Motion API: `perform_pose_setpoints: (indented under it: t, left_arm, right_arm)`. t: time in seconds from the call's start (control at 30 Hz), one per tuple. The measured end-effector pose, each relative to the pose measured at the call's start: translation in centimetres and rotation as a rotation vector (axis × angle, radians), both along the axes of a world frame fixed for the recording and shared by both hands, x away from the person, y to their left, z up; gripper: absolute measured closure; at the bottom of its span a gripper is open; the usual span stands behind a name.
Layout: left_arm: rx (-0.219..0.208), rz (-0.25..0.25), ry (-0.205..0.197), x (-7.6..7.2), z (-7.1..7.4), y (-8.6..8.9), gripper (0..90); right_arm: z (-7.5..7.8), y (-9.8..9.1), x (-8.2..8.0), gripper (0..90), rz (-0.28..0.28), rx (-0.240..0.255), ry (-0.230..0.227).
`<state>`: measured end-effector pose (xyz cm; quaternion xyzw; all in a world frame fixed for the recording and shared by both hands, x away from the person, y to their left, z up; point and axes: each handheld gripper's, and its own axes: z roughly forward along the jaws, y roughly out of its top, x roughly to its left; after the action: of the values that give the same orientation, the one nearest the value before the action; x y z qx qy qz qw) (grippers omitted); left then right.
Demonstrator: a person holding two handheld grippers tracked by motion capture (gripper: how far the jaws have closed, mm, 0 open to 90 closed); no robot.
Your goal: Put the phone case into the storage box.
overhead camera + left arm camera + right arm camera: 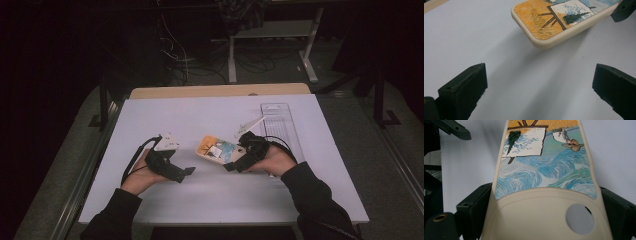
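The right gripper (239, 161) was clamped on a phone case (220, 149), its two black jaws pressed against the case's long cream edges near the end with the round camera hole (the right gripper view showed this closely). The case (544, 180) was lifted off the white table (210, 200) and carried a painted picture: blue swirls, an orange field and an easel. Its free end pointed toward the left gripper (186, 172).

The left gripper's jaws stood wide apart with nothing between them, just short of the case's orange corner (541, 27). One jaw of the right gripper (624, 10) gripped the case's far edge in the left gripper view.

Beyond the right hand (275, 159) lay a clear plastic package (280, 125), flat on the table toward its right edge.
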<state>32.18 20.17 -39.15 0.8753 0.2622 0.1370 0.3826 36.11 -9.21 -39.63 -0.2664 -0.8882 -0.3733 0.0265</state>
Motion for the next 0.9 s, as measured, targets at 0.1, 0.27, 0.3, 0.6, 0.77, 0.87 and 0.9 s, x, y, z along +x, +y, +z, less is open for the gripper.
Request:
perform_pose_setpoints:
  t: [0.1, 0.27, 0.3, 0.6, 0.77, 0.87, 0.9]
  left_arm:
    - [0.004, -0.009, -0.006, 0.0, -0.1, -0.2, 0.0]
    - [0.019, -0.024, -0.025, -0.1, -0.4, -0.6, 0.0]
    - [0.017, -0.027, -0.023, -0.2, -0.5, -0.7, 0.0]
    - [0.039, -0.054, -0.069, -0.4, -0.9, -1.2, 0.0]
    - [0.036, -0.056, -0.080, -0.4, -1.0, -1.2, 0.0]
    - [0.040, -0.055, -0.088, -0.4, -1.0, -1.2, 0.0]
    - [0.041, -0.057, -0.090, -0.4, -1.0, -1.2, 0.0]
  right_arm:
    - [-0.1, 0.0, 0.0, 9.3, 0.002, -0.002, -0.004]
    - [-0.1, 0.1, -0.1, 9.3, -0.001, 0.002, 0.003]
    - [-0.1, 0.1, 0.0, 9.3, 0.002, 0.006, 0.001]
    - [-0.2, 0.0, 0.1, 9.3, 0.002, 0.005, 0.004]
    - [-0.1, 0.0, 0.1, 9.3, -0.005, 0.011, 0.025]
    - [-0.1, 0.1, 0.1, 9.3, -0.005, 0.010, 0.027]
    - [-0.1, 0.1, 0.1, 9.3, -0.006, 0.008, 0.025]
